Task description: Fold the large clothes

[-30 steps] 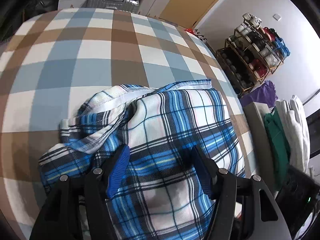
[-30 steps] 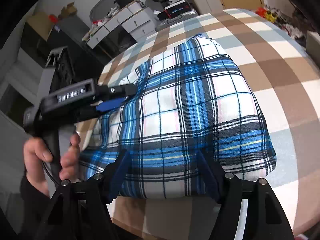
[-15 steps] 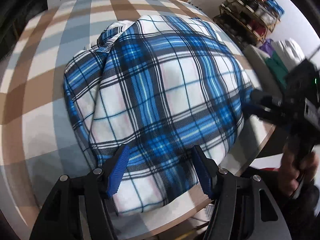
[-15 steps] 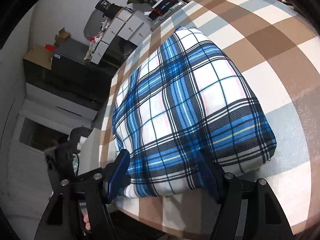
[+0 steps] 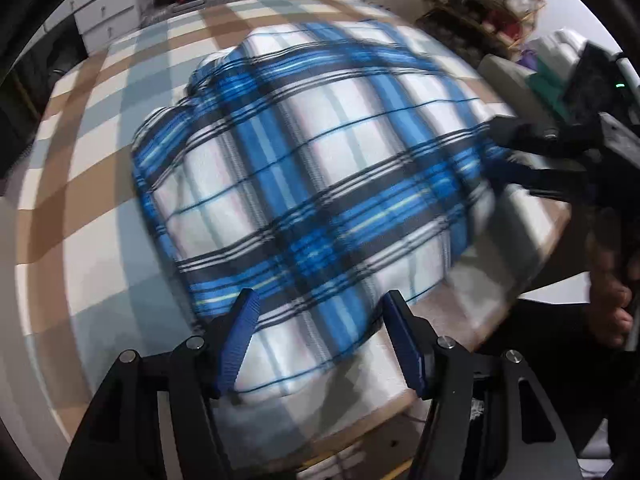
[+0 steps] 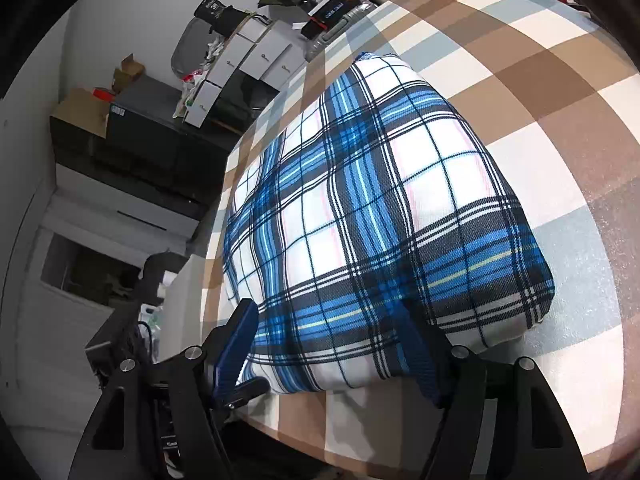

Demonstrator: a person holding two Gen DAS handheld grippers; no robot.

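A blue, white and black plaid shirt [image 5: 320,168] lies folded into a thick rectangle on the checked tablecloth [image 5: 96,200]. My left gripper [image 5: 320,296] points steeply down over the shirt's near edge, its blue pads wide apart on either side of the cloth without pressing it. In the right wrist view the shirt [image 6: 380,208] fills the middle. My right gripper [image 6: 324,306] also stands open, straddling the shirt's near corner. The left wrist view shows the right gripper [image 5: 500,156] at the shirt's right edge, with a hand [image 5: 612,308] on its handle.
The table's edge [image 5: 400,412] runs just below the left gripper. A shoe rack [image 5: 480,4] and stacked green and white clothes [image 5: 548,76] stand at the right. White drawers [image 5: 104,12] and a dark cabinet [image 6: 132,148] lie beyond the table.
My left gripper has drawn back from above the shirt to its near edge and rolled; the right gripper has come into its view. The right gripper has tilted, and the shirt stays put.
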